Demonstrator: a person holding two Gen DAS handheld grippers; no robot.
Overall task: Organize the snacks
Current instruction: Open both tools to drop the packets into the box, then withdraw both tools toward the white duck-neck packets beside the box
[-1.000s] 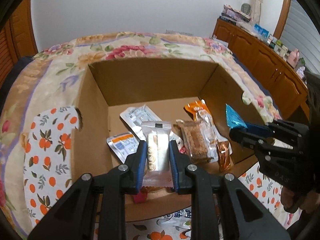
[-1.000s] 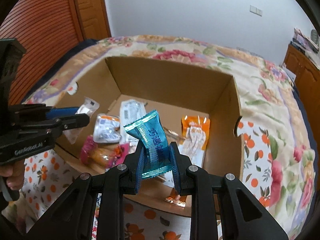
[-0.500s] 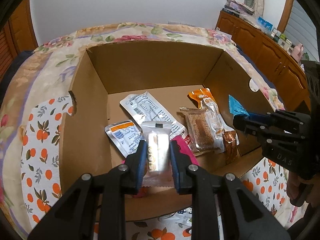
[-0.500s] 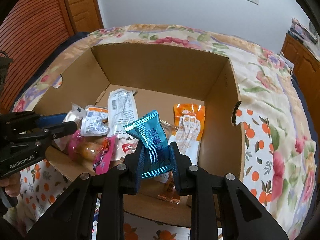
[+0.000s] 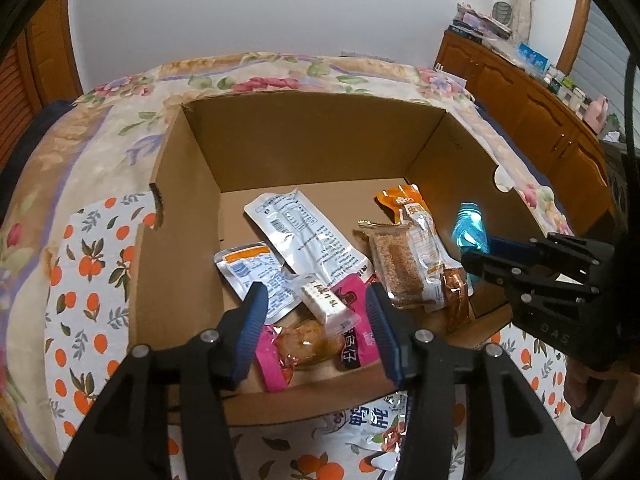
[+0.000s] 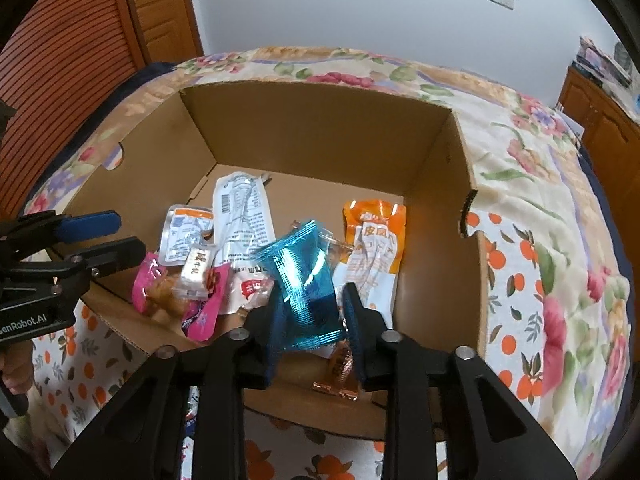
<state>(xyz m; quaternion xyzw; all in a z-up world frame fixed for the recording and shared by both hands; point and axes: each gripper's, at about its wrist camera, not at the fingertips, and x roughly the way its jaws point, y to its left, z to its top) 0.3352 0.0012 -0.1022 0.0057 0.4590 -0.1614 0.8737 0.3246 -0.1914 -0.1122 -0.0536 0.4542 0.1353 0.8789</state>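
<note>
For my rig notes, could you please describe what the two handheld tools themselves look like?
Both are matte black plastic with angular linkage arms and silver pivot bolts. The left tool and right tool carry ribbed blue pads on their fingers. The left body bears white "GenRobot.AI" lettering; the right body shows embossed "DAS". A dark cable rises above it.

You have a floral bedspread spread under everything, with an orange-print cloth laid over its near part. A wooden sideboard cluttered on top runs along your right, a white wall behind, and a slatted wooden door at your left.
</note>
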